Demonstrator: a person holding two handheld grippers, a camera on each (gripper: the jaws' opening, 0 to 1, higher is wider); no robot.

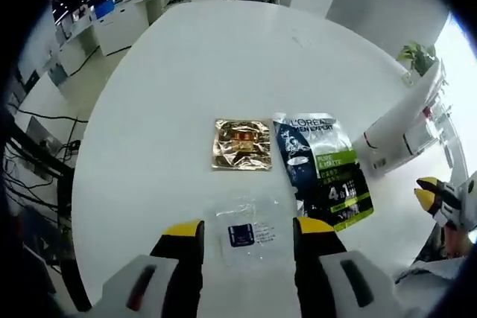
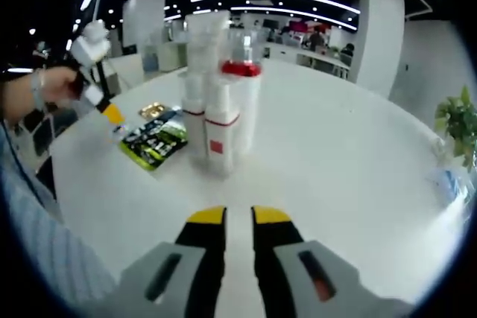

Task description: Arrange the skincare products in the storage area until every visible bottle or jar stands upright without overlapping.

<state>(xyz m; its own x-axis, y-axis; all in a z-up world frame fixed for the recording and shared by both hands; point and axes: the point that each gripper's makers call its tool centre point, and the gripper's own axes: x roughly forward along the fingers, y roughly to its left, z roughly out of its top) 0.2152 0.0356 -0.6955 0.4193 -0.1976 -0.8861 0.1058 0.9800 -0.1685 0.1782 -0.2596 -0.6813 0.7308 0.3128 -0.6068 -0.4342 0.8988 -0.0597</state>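
While we hold a gripper in each hand, we face a large white desk (image 1: pixel 223 57) in an open office. Largest of the things on it is a cluster of tall white bottles (image 2: pixel 220 94) seen in the right gripper view, standing upright and close together, some with red bands and one with a red collar under a clear cap; whether they touch one another we cannot tell. Beside them lies a flat dark and green sachet pack (image 1: pixel 324 173), printed with a men's skincare brand name. Just to one side of that, in the left gripper view, lies a smaller gold foil sachet (image 1: pixel 241 144), also flat. Smallest is a clear plastic packet (image 1: pixel 250 232) with a dark label, lying on the desk between the jaws of the left gripper (image 1: pixel 250 230), which is wide open and grips nothing. The right gripper (image 2: pixel 238 217) hovers low over bare desk, short of the bottles, its jaws nearly closed with a thin gap and nothing between them. In the right gripper view our left hand (image 2: pixel 30 94) holds its gripper up over the sachets. We judge the bottles already upright and not overlapping, so that part looks done; the flat packets remain spread apart, and the clear packet seems next to be handled.
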